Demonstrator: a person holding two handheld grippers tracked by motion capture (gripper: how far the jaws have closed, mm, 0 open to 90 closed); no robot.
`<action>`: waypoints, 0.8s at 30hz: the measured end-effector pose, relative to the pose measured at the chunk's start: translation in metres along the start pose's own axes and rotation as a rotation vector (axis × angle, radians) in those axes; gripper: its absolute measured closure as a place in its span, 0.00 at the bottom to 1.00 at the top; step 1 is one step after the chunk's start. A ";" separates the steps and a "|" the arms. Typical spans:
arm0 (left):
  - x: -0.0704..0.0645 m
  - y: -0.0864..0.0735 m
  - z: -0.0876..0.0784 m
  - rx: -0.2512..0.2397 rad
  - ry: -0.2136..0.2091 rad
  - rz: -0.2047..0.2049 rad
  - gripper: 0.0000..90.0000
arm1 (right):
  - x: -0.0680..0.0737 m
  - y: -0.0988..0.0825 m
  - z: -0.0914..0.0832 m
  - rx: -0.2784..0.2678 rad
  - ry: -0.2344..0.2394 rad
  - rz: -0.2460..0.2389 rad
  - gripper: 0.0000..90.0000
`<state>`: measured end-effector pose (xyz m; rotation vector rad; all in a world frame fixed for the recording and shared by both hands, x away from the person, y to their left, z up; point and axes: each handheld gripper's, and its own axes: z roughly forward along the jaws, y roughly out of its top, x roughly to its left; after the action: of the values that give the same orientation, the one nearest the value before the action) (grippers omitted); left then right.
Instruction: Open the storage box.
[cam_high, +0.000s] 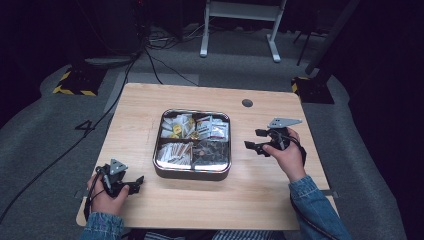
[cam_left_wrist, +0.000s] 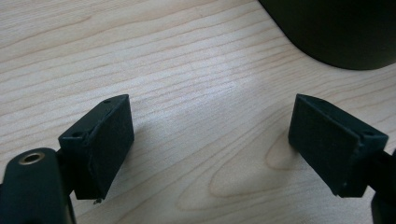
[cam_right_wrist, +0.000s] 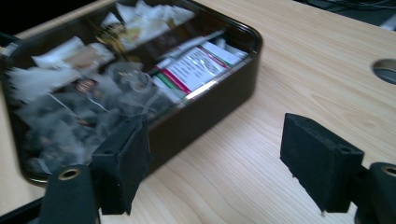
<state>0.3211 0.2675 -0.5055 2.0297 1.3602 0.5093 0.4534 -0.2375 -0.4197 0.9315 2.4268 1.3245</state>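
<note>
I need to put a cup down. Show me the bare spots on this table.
Bare wood lies along the far edge of the table beyond the tray, on the near strip in front of it, and left of it. The tray's four compartments are packed with packets. The hole marks the far right.

Left gripper (cam_left_wrist: 210, 140) low over wooden table (cam_left_wrist: 187, 60), two black jaws wide apart, nothing between them. Bare pale wood grain in gap and ahead. Dark rounded tray (cam_left_wrist: 341, 28) ahead and to right of right-hand jaw, well apart from it. Brass-ringed hole on jaw mount, beside left-hand jaw.
</note>
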 end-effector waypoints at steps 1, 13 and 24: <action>0.000 0.000 0.000 0.000 0.000 0.000 0.16 | 0.001 0.001 0.000 -0.010 0.021 0.012 0.27; 0.000 0.001 0.001 0.001 -0.003 0.002 0.16 | 0.015 0.013 -0.007 -0.051 0.116 0.002 0.25; 0.000 0.003 0.002 0.004 -0.008 0.004 0.15 | 0.039 0.030 0.003 -0.055 0.167 -0.055 0.23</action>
<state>0.3244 0.2660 -0.5054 2.0361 1.3530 0.5006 0.4376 -0.1994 -0.3935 0.7625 2.5038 1.4955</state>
